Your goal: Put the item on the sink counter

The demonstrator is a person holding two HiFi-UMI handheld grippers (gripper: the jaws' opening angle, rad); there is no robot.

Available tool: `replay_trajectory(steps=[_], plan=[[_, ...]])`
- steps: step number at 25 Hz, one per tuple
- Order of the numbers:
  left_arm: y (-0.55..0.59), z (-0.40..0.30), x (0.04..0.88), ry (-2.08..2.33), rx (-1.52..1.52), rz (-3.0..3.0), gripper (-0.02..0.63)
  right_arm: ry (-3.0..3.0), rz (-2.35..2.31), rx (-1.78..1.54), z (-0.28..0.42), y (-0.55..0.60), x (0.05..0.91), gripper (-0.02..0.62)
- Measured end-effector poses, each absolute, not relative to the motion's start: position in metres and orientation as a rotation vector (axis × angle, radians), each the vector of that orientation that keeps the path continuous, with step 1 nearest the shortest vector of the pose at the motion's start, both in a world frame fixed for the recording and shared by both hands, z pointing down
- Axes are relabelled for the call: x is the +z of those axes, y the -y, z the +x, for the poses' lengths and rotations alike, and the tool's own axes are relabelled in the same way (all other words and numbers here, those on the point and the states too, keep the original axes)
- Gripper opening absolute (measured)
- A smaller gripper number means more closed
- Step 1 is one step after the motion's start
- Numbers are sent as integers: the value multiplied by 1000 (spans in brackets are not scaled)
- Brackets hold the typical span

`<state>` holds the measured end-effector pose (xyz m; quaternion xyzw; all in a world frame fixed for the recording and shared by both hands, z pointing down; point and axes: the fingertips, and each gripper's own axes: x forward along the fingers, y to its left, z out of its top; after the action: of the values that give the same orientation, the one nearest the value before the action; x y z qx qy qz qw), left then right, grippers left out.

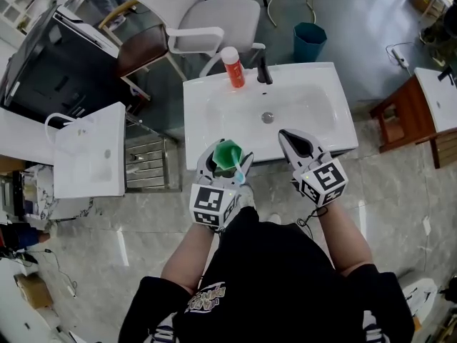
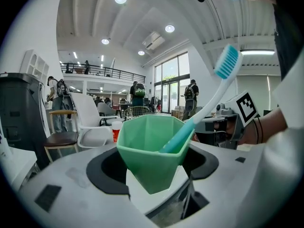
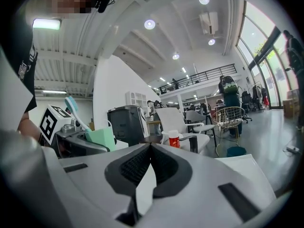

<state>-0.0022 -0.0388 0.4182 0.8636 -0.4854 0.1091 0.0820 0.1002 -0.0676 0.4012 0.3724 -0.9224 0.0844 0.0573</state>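
Note:
My left gripper (image 1: pixel 227 153) is shut on a green faceted cup (image 1: pixel 229 156) with a teal and white toothbrush (image 1: pixel 242 170) standing in it. I hold it just over the front edge of the white sink counter (image 1: pixel 203 98). In the left gripper view the cup (image 2: pixel 149 146) sits upright between the jaws and the toothbrush (image 2: pixel 209 103) leans to the right. My right gripper (image 1: pixel 288 138) hovers over the counter's front right edge, shut with nothing in it (image 3: pixel 149 163). From its view the cup (image 3: pixel 100 137) shows at the left.
A red bottle with a white cap (image 1: pixel 233 66) and a black faucet (image 1: pixel 264 71) stand at the back of the counter. A second white sink unit (image 1: pixel 89 148) is at the left, a wooden side table (image 1: pixel 400 113) at the right, a white chair (image 1: pixel 214 20) and a teal bin (image 1: pixel 309 41) behind.

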Motion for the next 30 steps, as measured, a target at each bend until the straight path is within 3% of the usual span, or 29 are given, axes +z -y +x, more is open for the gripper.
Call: replay_trajectory(steps=[30], plan=[[177,-130,460,1488,362,2543,319,2745,1084,287,-27,176,426,54]])
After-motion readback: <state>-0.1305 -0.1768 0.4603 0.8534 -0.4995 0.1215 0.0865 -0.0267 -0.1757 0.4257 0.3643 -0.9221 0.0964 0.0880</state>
